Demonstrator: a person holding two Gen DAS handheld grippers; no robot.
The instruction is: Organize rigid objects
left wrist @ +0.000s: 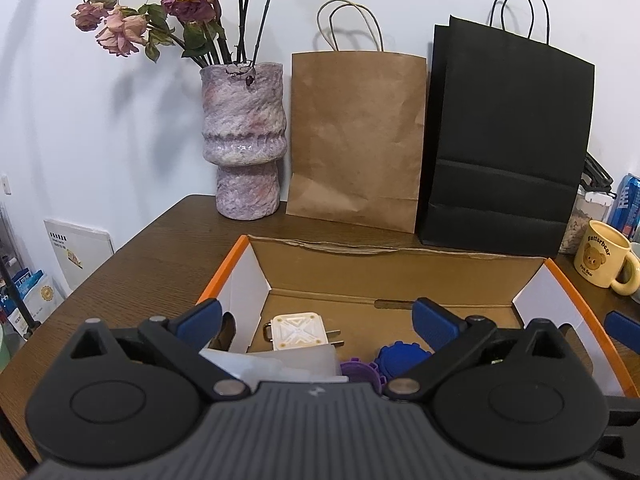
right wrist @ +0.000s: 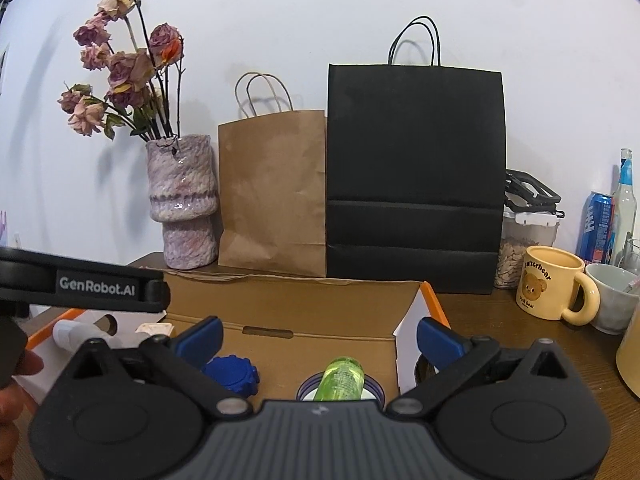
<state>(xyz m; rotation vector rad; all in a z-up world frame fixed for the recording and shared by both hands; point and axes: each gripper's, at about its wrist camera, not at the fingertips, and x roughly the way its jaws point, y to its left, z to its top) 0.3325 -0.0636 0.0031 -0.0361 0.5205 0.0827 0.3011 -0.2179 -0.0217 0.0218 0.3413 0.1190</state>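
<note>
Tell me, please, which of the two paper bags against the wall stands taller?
The black paper bag, right of the brown paper bag; its top edge rises well above the brown one's.

Dark wooden surface (left wrist: 160, 240) against plain white wall (left wrist: 100, 120).
Evenly lit, soft shadows on wall; white panel (left wrist: 78, 254) leaning low at left beside surface's rounded corner.

Black tool (left wrist: 316, 320) (blue pads (left wrist: 200, 318)), grey ribbed housing

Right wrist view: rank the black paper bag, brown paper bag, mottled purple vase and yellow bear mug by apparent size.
1. Black paper bag
2. Brown paper bag
3. Mottled purple vase
4. Yellow bear mug, though it sits nearer the camera.
</note>
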